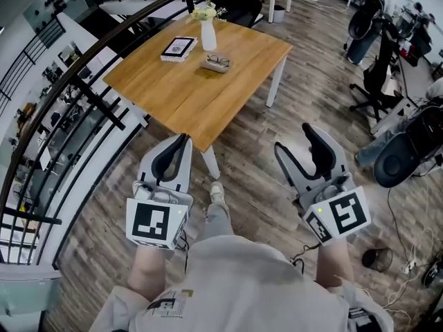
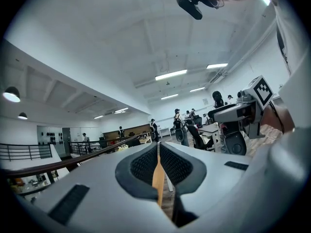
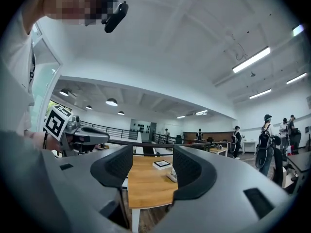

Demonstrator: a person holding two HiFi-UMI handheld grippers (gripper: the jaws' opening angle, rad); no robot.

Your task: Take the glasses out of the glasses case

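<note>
The glasses case [image 1: 217, 63] lies open on the far part of the wooden table [image 1: 187, 95], with dark-framed glasses resting in it. In the right gripper view the glasses case [image 3: 171, 175] shows small beyond the jaws. Both grippers hang over the floor in front of the table's near corner, well short of the case. My left gripper [image 1: 181, 141] is shut with nothing in it; in its own view, the left gripper [image 2: 158, 152] leaves only a thin slit. My right gripper [image 1: 294, 138] is open and empty, and in its own view the right gripper [image 3: 153, 160] frames the table [image 3: 146, 186].
A white vase with flowers [image 1: 208, 32] and a framed card [image 1: 178, 48] stand near the case. A dark curved railing [image 1: 76, 75] runs along the left. Office chairs [image 1: 377, 81] and a black bin [image 1: 378, 258] stand to the right. Several people are far back in the room.
</note>
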